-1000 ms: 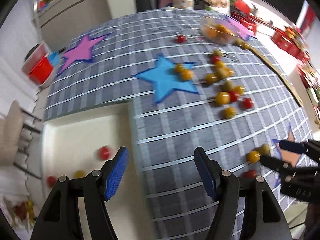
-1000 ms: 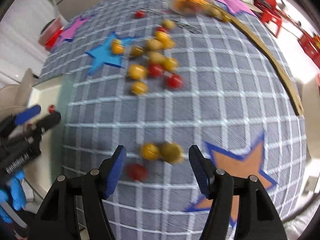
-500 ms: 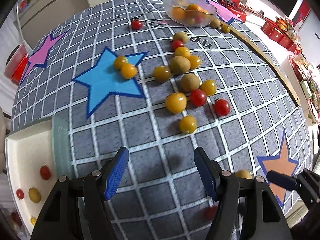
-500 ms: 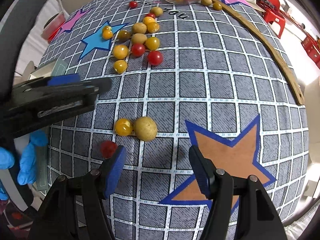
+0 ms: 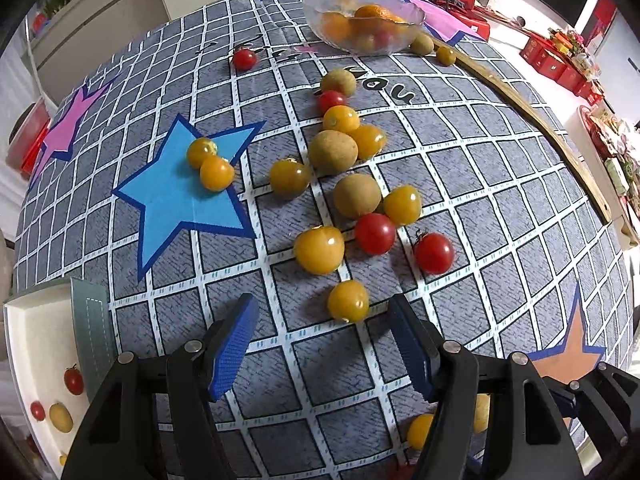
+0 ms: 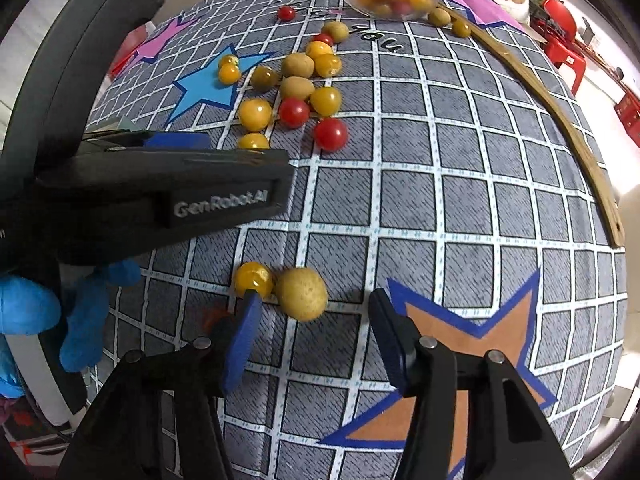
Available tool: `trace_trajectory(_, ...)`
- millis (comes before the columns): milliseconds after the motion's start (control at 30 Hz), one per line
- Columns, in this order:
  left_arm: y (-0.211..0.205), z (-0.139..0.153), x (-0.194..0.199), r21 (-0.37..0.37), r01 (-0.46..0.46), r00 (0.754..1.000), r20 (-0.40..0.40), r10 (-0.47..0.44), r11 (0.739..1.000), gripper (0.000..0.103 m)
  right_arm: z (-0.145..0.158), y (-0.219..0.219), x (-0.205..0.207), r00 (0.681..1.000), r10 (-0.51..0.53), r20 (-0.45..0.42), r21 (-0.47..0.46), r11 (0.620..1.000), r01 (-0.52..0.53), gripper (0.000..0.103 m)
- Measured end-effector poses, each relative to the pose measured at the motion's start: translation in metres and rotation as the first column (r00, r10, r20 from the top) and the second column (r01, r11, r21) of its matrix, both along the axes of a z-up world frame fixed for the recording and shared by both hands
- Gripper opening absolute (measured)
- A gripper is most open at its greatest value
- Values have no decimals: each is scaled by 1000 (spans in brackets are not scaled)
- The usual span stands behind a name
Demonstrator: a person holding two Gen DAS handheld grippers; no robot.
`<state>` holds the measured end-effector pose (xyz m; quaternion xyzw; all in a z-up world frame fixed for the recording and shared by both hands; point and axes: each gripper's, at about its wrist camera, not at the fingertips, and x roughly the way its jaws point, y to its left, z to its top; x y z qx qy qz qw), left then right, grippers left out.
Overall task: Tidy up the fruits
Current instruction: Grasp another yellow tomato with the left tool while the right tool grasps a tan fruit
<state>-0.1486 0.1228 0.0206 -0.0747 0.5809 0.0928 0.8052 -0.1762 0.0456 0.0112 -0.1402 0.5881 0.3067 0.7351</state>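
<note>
The left view alone shows a white tray holding small tomatoes. The right hand-held gripper, its jaws just closing but not gripping, straddles a tan longan; the left hand-held gripper gapes empty below a yellow tomato.

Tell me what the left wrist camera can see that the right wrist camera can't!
Only the left wrist view shows the white tray at the table's edge, with small red and yellow fruits in it.

Only the right wrist view shows a hand in a blue glove and the whole orange star, and the tan fruit sits unhidden between the right tool tips.

Both show the glass bowl of fruit, the blue star, the scattered fruits and the checked cloth.
</note>
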Motion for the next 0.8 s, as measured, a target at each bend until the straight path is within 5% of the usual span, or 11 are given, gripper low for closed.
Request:
trace_trajectory(167,-4,2,3,0,14,1000,2,-14,1000,55,-2,13,5,1000,12,-11,23,1000,-12,45)
trace_trajectory(333,-4,4,4,-12,16,1000,12,-16,1000,21,-2,26,16,999,22,-49,63,998,-18,28)
trace_trajectory(800,16,21,-31,-54,-18,1000,24,19,998,21,-8,11,40,990,-80,-118,68,994,88,28)
